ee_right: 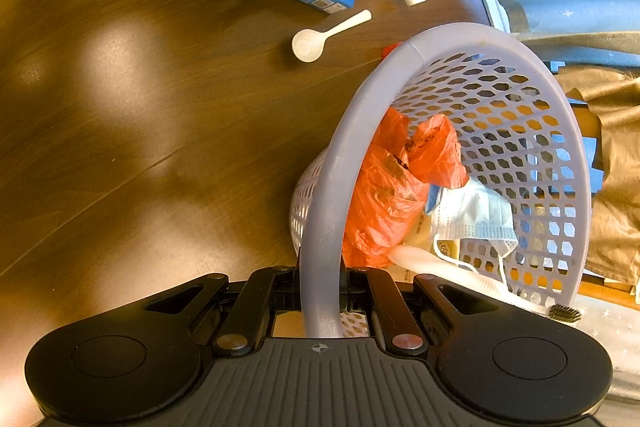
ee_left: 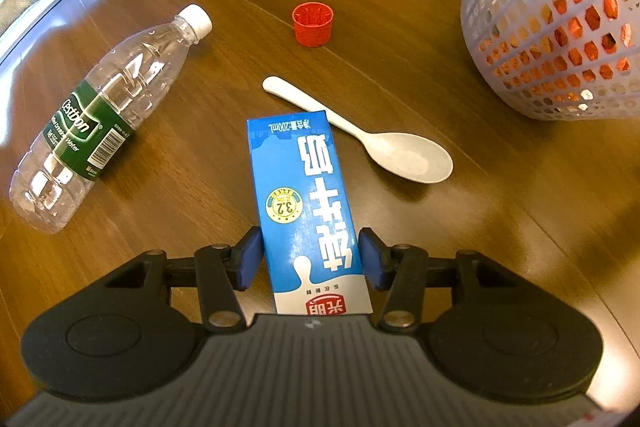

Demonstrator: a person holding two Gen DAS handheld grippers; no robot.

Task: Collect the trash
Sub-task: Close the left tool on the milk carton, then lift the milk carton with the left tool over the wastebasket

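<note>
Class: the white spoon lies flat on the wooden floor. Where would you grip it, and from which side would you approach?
Grip the white spoon by its narrow handle, coming from above with the jaws straddling the handle's width. It lies flat, bowl up; the bowl looks too broad and shallow to pinch, while the slim, straight handle has bare floor on both sides.

glossy wood-grain table [ee_left: 400, 27], reflects light patches; milk carton [ee_left: 304, 203] smooth printed paperboard, slight sheen; bottle [ee_left: 100, 115] at its 9 o'clock clear ribbed plastic, glossy green film label, white cap; spoon [ee_left: 384, 151] at 2 o'clock matt white plastic; red cap [ee_left: 313, 25] ridged plastic; basket [ee_right: 400, 59] matt lavender perforated plastic, holds crinkled glossy orange bag [ee_right: 384, 195], pleated cloth-like mask [ee_right: 472, 215]; gripper pads [ee_left: 249, 263] blue, matt
</note>
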